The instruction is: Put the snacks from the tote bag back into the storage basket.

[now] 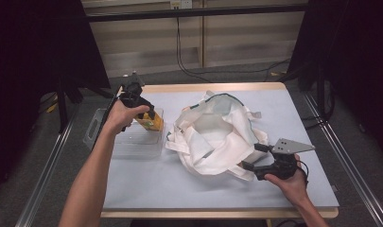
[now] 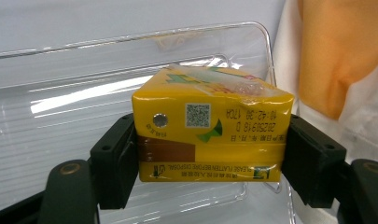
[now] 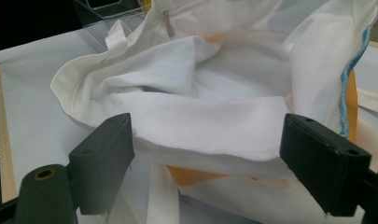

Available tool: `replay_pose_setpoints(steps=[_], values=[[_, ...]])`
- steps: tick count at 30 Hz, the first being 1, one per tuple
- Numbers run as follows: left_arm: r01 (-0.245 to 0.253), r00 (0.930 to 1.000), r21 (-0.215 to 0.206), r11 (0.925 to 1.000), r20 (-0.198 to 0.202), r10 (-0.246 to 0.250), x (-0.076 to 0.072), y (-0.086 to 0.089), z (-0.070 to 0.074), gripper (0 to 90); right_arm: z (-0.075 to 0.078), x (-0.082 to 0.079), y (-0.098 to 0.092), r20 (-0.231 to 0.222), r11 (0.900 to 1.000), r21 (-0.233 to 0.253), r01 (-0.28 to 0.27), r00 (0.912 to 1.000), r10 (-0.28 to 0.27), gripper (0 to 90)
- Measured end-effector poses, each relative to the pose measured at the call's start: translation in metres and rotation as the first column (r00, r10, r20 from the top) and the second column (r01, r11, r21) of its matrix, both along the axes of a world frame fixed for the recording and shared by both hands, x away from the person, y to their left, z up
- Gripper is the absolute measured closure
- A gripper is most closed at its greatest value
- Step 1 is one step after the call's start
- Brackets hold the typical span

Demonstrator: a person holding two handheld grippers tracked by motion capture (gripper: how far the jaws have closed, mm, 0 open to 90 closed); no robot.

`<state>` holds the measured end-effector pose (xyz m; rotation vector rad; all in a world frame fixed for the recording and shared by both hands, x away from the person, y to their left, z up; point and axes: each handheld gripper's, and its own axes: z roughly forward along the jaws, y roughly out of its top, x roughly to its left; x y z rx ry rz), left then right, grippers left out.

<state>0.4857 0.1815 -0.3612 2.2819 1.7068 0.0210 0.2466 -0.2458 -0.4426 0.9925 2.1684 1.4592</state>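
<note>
Jaws of my left gripper (image 2: 210, 154) clamped a glossy yellow drink carton (image 2: 210, 130) by its short sides, above the ribbed clear plastic tray (image 1: 132, 144) at the table's nine o'clock. My right gripper (image 3: 207, 158) stood wide — soft, creased white cloth bag (image 3: 200, 102) between its pads — with orange lining visible up close.

I am facing a table (image 1: 217, 87) whose wooden edge is framing a pale blue-grey top (image 1: 179, 189); that top is also showing in my right gripper view (image 3: 32, 93). Beyond it a grey floor (image 1: 146, 78) is running to a panelled wall (image 1: 246, 38). A black cable (image 1: 178, 42) is hanging down that wall from an outlet (image 1: 180, 4) and trailing along the floor. A dark bar (image 1: 194, 12) is crossing the wall above. Black curtains are hanging on the left (image 1: 33, 56) and right (image 1: 359, 56), and metal rails (image 1: 47, 175) are lying along the floor beside the table.
</note>
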Motion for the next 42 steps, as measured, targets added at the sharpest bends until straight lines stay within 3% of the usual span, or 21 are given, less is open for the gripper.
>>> replay_pose_setpoints(steps=[11,16,20,24,31,33,39,42], values=[[-0.023,0.9997,0.004,0.9997,0.0,0.023,0.005,-0.008,-0.001,27.5,0.0,-0.001,0.002,-0.006,1.0,-0.005,-0.006,1.0,0.006,17.4],[-0.018,0.9998,-0.042,0.999,0.007,0.018,0.005,-0.008,-0.007,25.6,0.0,-0.001,0.002,-0.007,1.0,-0.007,-0.004,1.0,0.004,17.4],[0.001,1.0,-0.053,0.9986,0.009,-0.001,0.005,-0.007,-0.009,24.1,-0.001,-0.001,0.001,-0.007,1.0,-0.007,-0.004,1.0,0.004,17.4],[-0.005,0.9991,-0.056,0.9984,0.041,0.008,0.007,-0.009,-0.008,16.7,-0.001,-0.001,0.002,-0.006,1.0,-0.014,-0.007,1.0,0.006,17.5],[-0.018,0.9988,-0.061,0.9979,0.044,0.021,0.007,-0.01,-0.011,13.0,-0.001,-0.001,0.002,-0.008,1.0,-0.014,-0.009,0.9999,0.009,17.6],[-0.033,0.9973,-0.077,0.9965,0.063,0.038,0.007,-0.008,-0.011,12.0,-0.001,-0.001,0.002,-0.007,1.0,-0.013,-0.008,0.9999,0.008,17.6],[-0.027,0.9978,-0.095,0.9951,0.058,0.033,0.004,0.0,-0.019,8.9,-0.001,-0.001,0.001,-0.01,1.0,-0.013,-0.009,0.9999,0.009,17.6],[-0.017,0.9961,-0.104,0.9944,0.084,0.026,0.001,0.002,-0.019,6.7,-0.001,-0.002,0.002,-0.008,1.0,-0.014,-0.009,0.9999,0.009,17.6]])
